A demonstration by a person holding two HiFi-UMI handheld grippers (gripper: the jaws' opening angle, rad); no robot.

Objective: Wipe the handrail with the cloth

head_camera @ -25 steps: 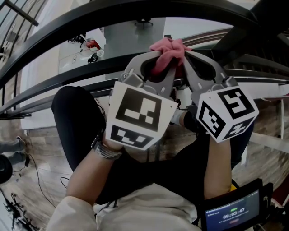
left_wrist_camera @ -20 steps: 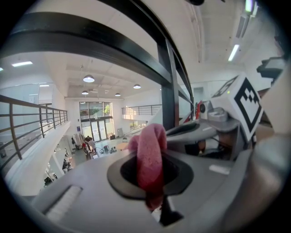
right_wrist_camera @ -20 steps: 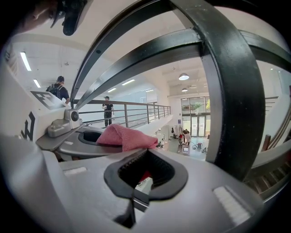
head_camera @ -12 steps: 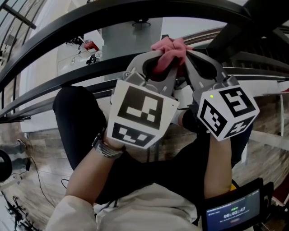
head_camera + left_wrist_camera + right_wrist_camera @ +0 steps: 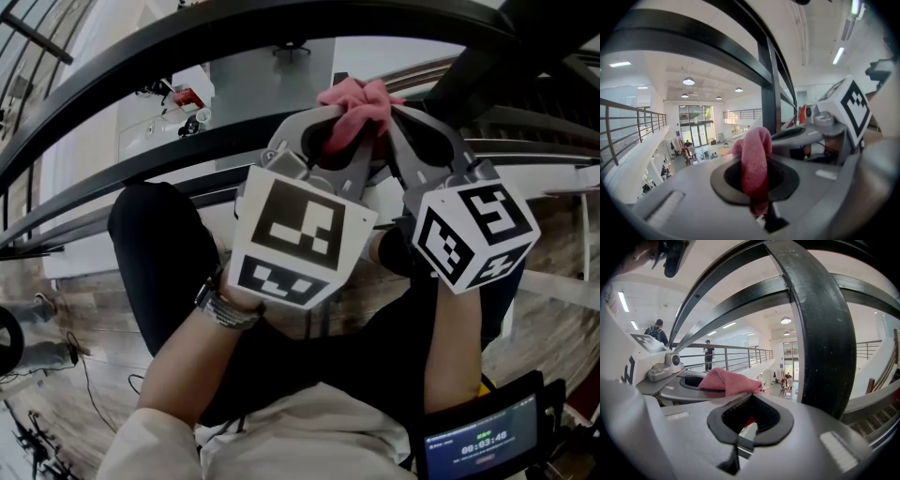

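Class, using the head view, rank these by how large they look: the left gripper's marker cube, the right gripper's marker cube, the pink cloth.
1. Left cube
2. Right cube
3. Cloth
The left cube may only look bigger because it sits nearer the camera.

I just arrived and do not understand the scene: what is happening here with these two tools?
A person holds two grippers close together beside a black handrail. The left tongs are shut on a pink cloth; the right tongs look shut on its corner. No wiping contact is visible.
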